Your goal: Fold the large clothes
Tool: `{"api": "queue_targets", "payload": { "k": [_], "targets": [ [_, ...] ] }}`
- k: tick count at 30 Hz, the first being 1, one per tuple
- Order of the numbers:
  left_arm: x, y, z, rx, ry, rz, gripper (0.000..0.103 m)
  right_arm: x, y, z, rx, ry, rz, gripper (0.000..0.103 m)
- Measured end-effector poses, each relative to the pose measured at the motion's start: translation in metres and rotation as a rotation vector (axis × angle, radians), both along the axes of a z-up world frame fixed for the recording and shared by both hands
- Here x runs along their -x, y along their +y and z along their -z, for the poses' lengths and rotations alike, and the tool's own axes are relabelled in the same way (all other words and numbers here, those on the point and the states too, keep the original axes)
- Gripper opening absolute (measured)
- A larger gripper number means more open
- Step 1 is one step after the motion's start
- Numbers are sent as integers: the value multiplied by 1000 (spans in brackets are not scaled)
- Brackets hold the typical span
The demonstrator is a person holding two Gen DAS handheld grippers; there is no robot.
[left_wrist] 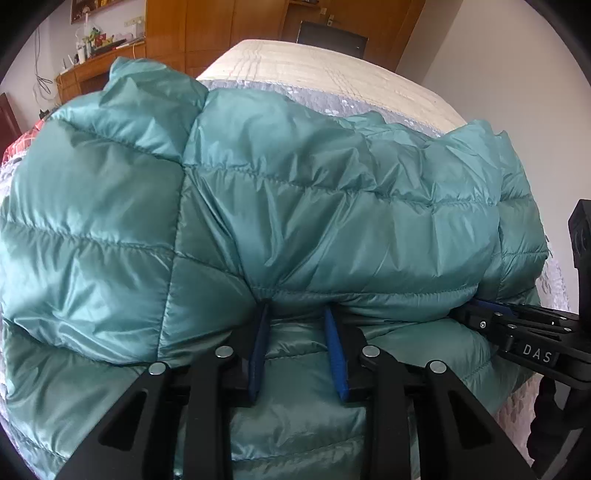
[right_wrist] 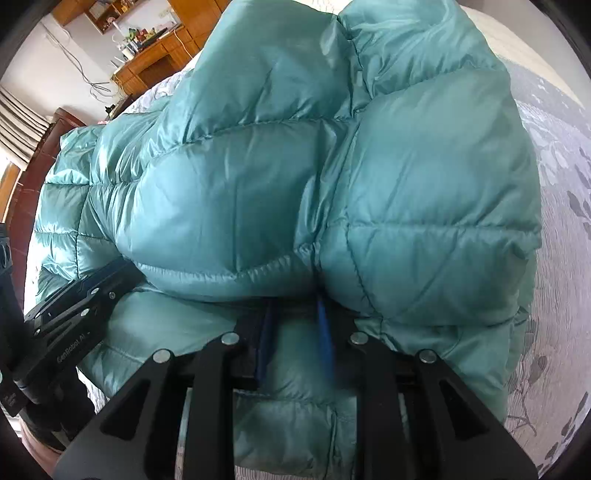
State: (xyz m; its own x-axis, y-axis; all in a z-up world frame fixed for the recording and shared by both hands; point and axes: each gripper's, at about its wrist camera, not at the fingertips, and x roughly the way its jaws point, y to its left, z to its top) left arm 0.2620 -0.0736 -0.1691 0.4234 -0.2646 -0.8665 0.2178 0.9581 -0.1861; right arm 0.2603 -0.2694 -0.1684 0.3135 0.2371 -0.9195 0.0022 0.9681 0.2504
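Left wrist view: the teal puffer jacket is spread across the bed, a folded edge pinched between the blue pads of the left gripper. The right gripper is seen at the right, its tips buried under the same fold. Behind, a wooden desk cluttered with small items and a wooden wardrobe are seen.

Right wrist view: the jacket's bulk blocks most of the floral bedsheet. The right gripper is clamped on the jacket's hem.
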Motion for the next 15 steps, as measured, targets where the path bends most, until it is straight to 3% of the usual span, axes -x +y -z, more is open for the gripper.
{"api": "queue_targets", "payload": {
  "k": [2,5,6,7,9,13,15],
  "targets": [
    [-3,1,-4,-2,13,3,30,2,-8,-6,-31,3,0,21],
    [-9,21,-24,42,42,-20,29,11,-27,-36,-133,-65,-7,29],
    [-8,29,-33,42,22,-34,30,15,-35,-45,-152,-95,-3,38],
    [-7,43,-46,27,-18,-63,36,21,-47,-57,-168,-132,10,43],
    [-5,70,-66,19,-72,-107,51,30,-70,-73,-167,-178,46,68],
    [-8,124,-84,17,-92,-188,70,34,-121,-81,-201,-208,114,82],
    [-14,148,-83,38,-61,-221,70,31,-135,-73,-248,-189,122,83]
  ]
}}
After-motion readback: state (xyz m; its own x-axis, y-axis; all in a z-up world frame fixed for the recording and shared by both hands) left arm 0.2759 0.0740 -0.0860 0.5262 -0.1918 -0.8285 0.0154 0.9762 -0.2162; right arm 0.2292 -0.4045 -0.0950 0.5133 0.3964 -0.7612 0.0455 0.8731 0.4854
